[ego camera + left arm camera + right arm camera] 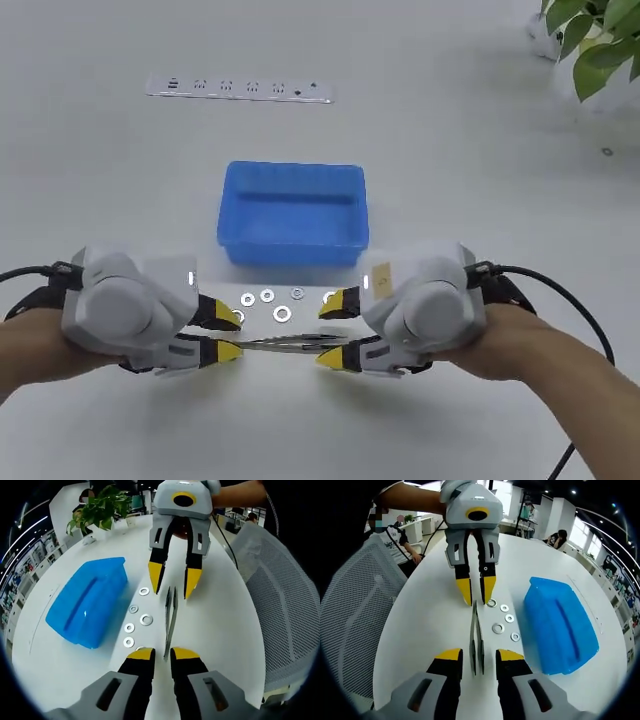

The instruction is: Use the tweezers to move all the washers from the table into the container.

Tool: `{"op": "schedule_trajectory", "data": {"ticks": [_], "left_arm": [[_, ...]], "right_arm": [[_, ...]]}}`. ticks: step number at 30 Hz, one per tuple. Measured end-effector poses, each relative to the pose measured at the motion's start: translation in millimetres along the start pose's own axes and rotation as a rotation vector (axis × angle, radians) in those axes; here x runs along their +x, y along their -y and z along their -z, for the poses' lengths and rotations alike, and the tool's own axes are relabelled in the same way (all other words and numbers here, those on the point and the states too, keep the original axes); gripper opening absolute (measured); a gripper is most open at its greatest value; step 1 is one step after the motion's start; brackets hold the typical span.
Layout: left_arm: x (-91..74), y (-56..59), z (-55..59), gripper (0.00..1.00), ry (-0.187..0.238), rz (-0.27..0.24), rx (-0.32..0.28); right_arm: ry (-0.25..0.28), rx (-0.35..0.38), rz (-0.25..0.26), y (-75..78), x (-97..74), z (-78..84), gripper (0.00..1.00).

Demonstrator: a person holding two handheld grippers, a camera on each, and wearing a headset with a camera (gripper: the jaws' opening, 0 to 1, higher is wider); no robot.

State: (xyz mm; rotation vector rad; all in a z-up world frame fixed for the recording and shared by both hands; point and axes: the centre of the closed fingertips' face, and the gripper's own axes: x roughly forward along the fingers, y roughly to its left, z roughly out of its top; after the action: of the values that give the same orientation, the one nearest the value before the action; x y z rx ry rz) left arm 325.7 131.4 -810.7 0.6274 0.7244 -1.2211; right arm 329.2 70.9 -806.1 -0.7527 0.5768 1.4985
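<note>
Metal tweezers (290, 342) lie flat on the white table (450, 150), between my two grippers. My left gripper (228, 335) stands open with the tweezers' narrow end (165, 650) between its yellow tips, not clamped. My right gripper (338, 330) faces it, open, its jaws on either side of the tweezers' other end (477, 662). Several steel washers (283, 314) lie loose just beyond the tweezers, in the left gripper view (146, 619) and the right gripper view (498, 628). Behind the washers sits the blue container (292, 215), with nothing visible inside.
A white power strip (238, 88) lies at the far side of the table. A potted plant (590, 40) stands at the far right corner. A mesh chair (280, 580) is beside the near table edge. Black cables (570, 300) trail from both grippers.
</note>
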Motion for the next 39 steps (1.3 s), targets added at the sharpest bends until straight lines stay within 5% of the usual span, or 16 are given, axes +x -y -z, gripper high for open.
{"op": "schedule_trajectory", "data": {"ticks": [19,39], "left_arm": [[2.4,4.0,0.2,0.06,-0.012,0.029,0.012],[-29.7,11.5,-52.8,0.06,0.086,0.045,0.037]], "right_arm": [[0.007,0.029,0.002,-3.3,7.3,2.6,0.16],[-0.030,-0.029,0.013,-4.3,4.8,5.9,0.14]]}}
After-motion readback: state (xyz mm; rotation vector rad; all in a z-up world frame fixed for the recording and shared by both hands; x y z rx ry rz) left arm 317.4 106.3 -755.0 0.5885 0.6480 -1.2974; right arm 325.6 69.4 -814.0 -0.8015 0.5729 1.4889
